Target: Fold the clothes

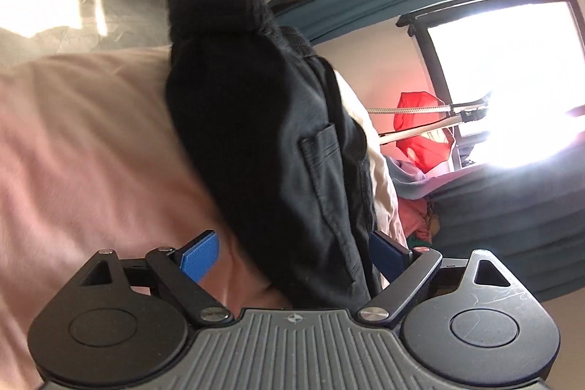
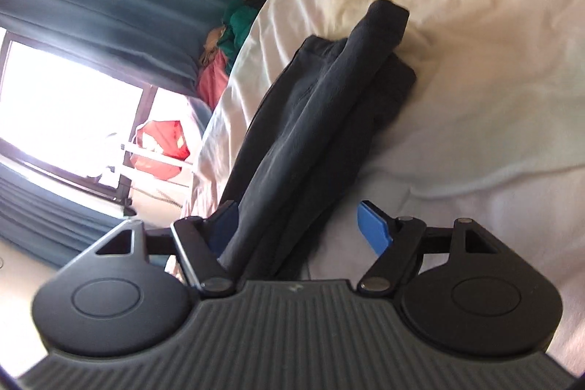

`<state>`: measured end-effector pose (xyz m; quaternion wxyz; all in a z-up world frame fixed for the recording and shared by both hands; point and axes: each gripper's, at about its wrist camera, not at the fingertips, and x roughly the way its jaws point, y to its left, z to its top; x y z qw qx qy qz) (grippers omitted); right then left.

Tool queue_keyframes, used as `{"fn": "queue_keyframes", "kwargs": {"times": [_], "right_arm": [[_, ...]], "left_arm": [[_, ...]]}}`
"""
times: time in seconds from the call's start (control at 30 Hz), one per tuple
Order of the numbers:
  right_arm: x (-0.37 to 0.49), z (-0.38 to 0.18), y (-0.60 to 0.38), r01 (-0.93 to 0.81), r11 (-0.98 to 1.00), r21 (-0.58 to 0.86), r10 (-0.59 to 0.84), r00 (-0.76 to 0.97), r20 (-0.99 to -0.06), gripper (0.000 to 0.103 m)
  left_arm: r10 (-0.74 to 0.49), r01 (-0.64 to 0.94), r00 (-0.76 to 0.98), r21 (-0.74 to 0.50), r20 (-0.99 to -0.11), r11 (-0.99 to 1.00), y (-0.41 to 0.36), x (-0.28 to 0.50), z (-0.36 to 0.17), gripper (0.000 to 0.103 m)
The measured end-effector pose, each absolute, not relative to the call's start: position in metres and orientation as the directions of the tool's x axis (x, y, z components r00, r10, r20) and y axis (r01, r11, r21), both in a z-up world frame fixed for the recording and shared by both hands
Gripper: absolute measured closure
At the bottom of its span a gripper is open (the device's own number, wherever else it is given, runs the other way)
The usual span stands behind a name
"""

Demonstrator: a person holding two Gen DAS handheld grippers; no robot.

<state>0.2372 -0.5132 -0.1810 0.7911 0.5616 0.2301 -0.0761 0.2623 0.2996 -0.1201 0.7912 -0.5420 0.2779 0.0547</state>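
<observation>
The dark trousers (image 2: 310, 119) lie folded on the bed (image 2: 457, 61), long axis running away from both tools. The near end is hidden under the left tool (image 1: 292, 258) and right tool (image 2: 303, 229), both spread wide around it. Cotton weave, patch pocket (image 1: 321, 163) (stitched edges), wrinkled cream sheet.

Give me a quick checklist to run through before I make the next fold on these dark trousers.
1. Left gripper open around the folded dark cotton trousers: ok, blue pads apart.
2. Right gripper open: ok, fabric lies between the fingers.
3. Either gripper clamped on fabric: not ok, neither is shut.
4. Trousers lie on the cream bed sheet: ok.
5. Fold edges aligned: cannot tell.
6. Pile of coloured clothes away from the trousers: ok.
</observation>
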Motion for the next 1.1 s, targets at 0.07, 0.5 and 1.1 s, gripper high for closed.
{"fn": "queue_keyframes", "kwargs": {"times": [0.07,0.5,1.1], "right_arm": [[0.239,-0.188,-0.508,0.386,0.314,0.868,0.164,0.878,-0.450,0.028],[0.320,-0.225,-0.505,0.385,0.390,0.837,-0.006,0.910,-0.415,0.032],[0.241,-0.191,-0.532,0.511,0.332,0.793,-0.041,0.848,-0.529,0.086]], "left_arm": [[-0.204,-0.380,0.852,-0.837,-0.482,0.393,0.299,0.262,-0.133,0.015],[0.021,-0.505,0.846,-0.790,-0.532,0.347,0.298,0.341,-0.152,0.054],[-0.050,-0.513,0.800,-0.724,-0.598,0.461,0.328,0.236,-0.024,0.087]]}}
